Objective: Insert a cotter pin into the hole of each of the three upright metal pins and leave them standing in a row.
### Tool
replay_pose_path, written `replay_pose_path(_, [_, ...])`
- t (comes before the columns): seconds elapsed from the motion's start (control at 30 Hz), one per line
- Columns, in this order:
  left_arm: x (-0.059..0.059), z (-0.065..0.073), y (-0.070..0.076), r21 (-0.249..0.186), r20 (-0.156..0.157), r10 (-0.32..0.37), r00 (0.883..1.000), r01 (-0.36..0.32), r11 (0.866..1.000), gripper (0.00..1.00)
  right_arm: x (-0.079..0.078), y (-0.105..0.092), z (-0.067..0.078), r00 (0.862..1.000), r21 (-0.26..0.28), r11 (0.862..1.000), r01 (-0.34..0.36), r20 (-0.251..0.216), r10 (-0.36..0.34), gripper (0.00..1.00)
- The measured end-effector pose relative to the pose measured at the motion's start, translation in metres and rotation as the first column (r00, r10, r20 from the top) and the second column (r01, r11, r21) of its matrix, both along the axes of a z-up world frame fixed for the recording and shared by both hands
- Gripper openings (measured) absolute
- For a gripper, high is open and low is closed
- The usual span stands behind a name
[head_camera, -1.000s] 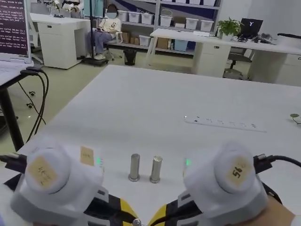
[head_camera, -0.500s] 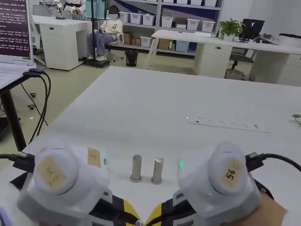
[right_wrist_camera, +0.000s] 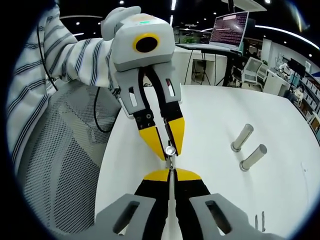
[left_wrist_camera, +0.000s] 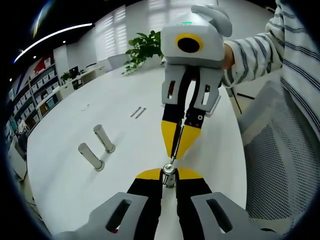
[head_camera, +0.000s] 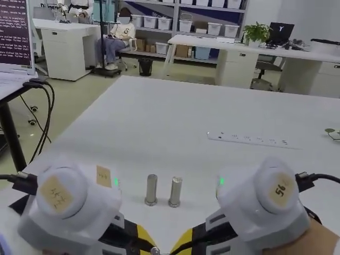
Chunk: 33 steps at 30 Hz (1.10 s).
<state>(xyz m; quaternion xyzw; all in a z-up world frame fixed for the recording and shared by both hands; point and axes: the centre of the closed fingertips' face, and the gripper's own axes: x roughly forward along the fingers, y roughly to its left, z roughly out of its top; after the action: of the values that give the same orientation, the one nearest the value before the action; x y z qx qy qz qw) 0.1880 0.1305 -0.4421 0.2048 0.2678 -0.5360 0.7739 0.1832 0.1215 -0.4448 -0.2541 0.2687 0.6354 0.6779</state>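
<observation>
Two metal pins (head_camera: 151, 189) (head_camera: 175, 192) stand upright side by side on the white table (head_camera: 170, 122). The third metal pin (left_wrist_camera: 169, 172) is clamped between the yellow tips of my left gripper (left_wrist_camera: 169, 176), which is shut on it. My right gripper (left_wrist_camera: 179, 142) faces it tip to tip and is shut on a thin cotter pin (left_wrist_camera: 175, 149). The cotter pin's end touches the held pin's top. In the right gripper view, the right gripper (right_wrist_camera: 170, 175) holds the cotter pin (right_wrist_camera: 170, 164) against the pin head (right_wrist_camera: 170, 149) in the left gripper (right_wrist_camera: 169, 142).
Two spare cotter pins (left_wrist_camera: 137, 112) lie on the table beyond the standing pins. A white power strip (head_camera: 248, 139) lies farther back. A mesh chair (right_wrist_camera: 65, 165) sits at the table's near edge. A desk with a monitor (head_camera: 16, 32) stands to the left.
My right gripper's housing has shifted slightly to the right in the head view. The two standing pins have not moved, and both grippers keep their hold.
</observation>
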Motion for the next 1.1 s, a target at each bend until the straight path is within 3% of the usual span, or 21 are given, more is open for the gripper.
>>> replay_pose_path(0.27, [-0.001,0.0,0.0,0.01,0.009,-0.009,1.0,0.009,1.0,0.06,-0.001,0.004,0.002,1.0,0.019,1.0,0.005,-0.014,-0.005,0.0])
replay_pose_path(0.57, [-0.004,-0.004,-0.001,-0.011,-0.023,0.019,1.0,-0.019,1.0,0.06,-0.002,0.007,0.002,1.0,0.03,1.0,0.009,-0.018,-0.008,0.0])
replay_pose_path(0.73, [-0.005,-0.004,0.0,-0.008,-0.012,0.023,1.0,-0.023,1.0,0.06,-0.005,0.004,0.001,1.0,0.049,0.999,0.015,-0.009,-0.014,0.0])
replay_pose_path(0.93, [-0.008,0.003,0.006,-0.047,-0.013,0.07,0.997,-0.07,0.996,0.17,-0.006,-0.001,-0.001,0.998,0.076,0.995,0.058,-0.017,-0.057,0.09])
replay_pose_path(1.1, [-0.014,0.014,0.01,-0.093,-0.018,0.114,0.993,-0.115,0.989,0.23,-0.007,-0.002,-0.011,0.99,0.134,0.983,0.125,-0.076,-0.116,0.12])
